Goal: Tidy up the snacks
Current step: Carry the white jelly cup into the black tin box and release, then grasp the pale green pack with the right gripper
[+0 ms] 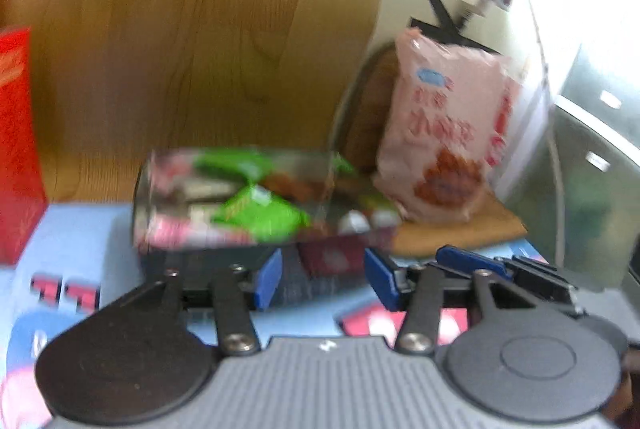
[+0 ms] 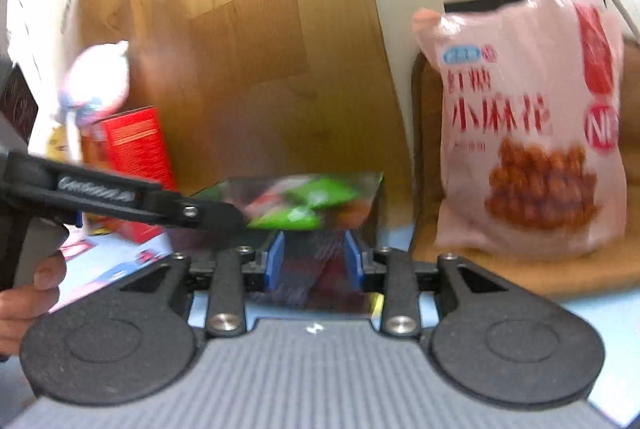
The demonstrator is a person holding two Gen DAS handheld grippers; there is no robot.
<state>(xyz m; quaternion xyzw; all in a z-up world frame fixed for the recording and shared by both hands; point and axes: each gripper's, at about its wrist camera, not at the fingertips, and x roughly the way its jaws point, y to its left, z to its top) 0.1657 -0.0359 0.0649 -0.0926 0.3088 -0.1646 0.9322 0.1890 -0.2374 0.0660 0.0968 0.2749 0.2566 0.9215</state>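
Pink bag (image 2: 532, 133): "小麻花".

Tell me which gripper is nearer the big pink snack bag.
Right. The right gripper sits at the clear snack box, with the pink snack bag just beside it; the left gripper is further along the box, away from the bag.

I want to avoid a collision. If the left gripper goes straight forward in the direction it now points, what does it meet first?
Most likely the clear snack container, lying directly ahead of the left gripper. The picture is blurred, so the gap between them is unclear.
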